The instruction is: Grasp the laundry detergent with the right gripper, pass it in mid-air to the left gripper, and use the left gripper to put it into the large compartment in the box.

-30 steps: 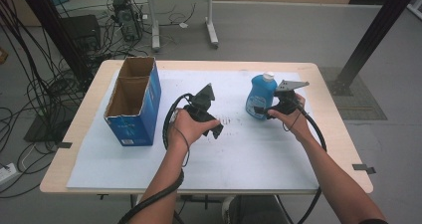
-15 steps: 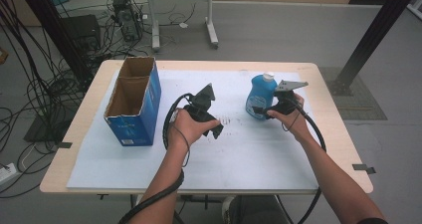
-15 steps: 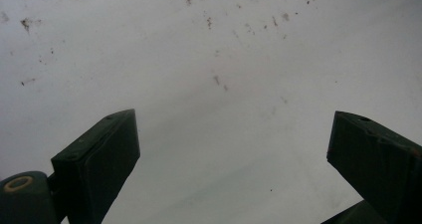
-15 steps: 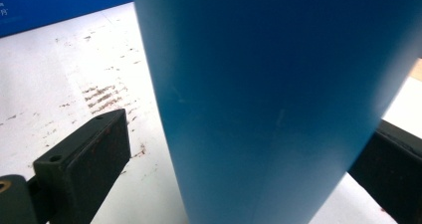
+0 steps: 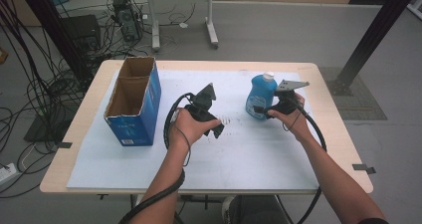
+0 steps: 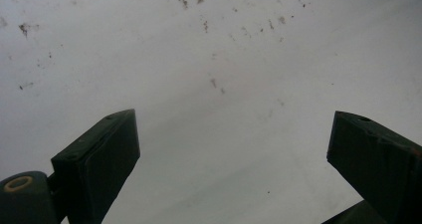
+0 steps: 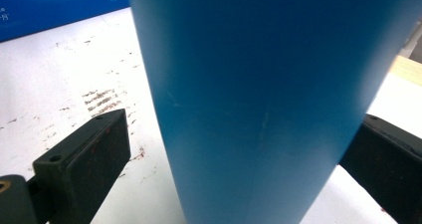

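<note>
My left tongs (image 5: 217,130) and right tongs (image 5: 260,109) are black, with flat square pads (image 7: 87,157) and small screw holes. Thick black cables (image 5: 169,127) trail back. A grey three-cornered plate (image 5: 290,86) tops the right one.

Wooden table (image 5: 328,92), white sheet (image 5: 249,154) over it, blue bottle (image 5: 260,95) and open cardboard box (image 5: 133,102) standing on the sheet

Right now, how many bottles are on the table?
1. The blue bottle stands upright on the white sheet at the table's right, between the right gripper's open jaws. The open cardboard box at left might hide more inside.
</note>
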`<state>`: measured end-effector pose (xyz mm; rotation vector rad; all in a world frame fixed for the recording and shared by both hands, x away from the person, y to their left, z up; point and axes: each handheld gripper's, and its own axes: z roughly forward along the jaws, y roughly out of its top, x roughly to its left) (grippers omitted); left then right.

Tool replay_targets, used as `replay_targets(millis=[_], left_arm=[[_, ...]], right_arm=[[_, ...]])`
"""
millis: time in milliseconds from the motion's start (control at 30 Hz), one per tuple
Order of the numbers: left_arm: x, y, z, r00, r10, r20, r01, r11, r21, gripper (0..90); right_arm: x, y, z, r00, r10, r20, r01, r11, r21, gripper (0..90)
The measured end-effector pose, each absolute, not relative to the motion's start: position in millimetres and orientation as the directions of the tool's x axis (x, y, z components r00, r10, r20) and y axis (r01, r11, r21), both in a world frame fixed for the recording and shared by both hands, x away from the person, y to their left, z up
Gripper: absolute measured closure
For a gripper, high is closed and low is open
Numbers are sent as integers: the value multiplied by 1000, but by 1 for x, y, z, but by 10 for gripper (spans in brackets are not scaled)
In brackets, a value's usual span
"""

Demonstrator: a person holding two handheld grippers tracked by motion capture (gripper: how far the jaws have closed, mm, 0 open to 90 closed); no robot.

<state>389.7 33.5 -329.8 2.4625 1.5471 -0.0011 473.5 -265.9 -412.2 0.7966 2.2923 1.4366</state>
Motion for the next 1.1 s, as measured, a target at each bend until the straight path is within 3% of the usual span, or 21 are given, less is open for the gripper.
replay_targets(millis=[1100], left_arm=[[389, 35, -328, 440, 890, -119, 889, -413, 201, 68]], right_arm=[[472, -264, -409, -796, 605, 0, 266, 349, 899, 13]])
